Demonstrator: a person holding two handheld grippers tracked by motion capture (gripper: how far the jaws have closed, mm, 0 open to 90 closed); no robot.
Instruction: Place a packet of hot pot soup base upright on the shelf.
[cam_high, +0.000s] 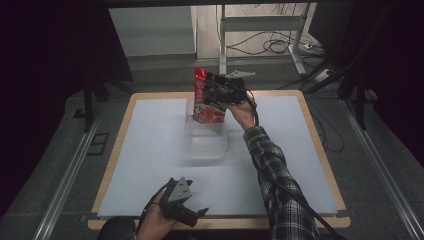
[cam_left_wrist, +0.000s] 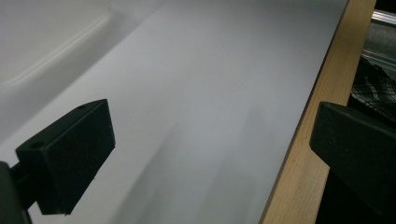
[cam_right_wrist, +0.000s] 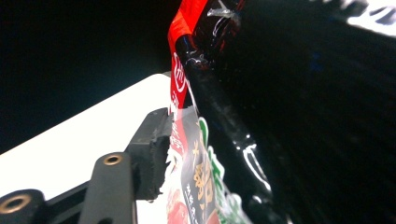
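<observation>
The snack packet (cam_high: 207, 97) stands upright in the clear plastic tub (cam_high: 205, 142) at the table's (cam_high: 310, 150) far middle. The right gripper (cam_high: 216, 91) flanks its upper part, jaws partly spread; whether the pads grip is hard to tell. It looks light, crinkly and slippery: pinch the sealed top edge. The left gripper (cam_high: 195, 212) rests wide open, empty

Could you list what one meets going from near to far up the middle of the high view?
Left gripper at the table's near edge → clear plastic container → red and black snack bag standing in its far end, with the right gripper at it.
</observation>
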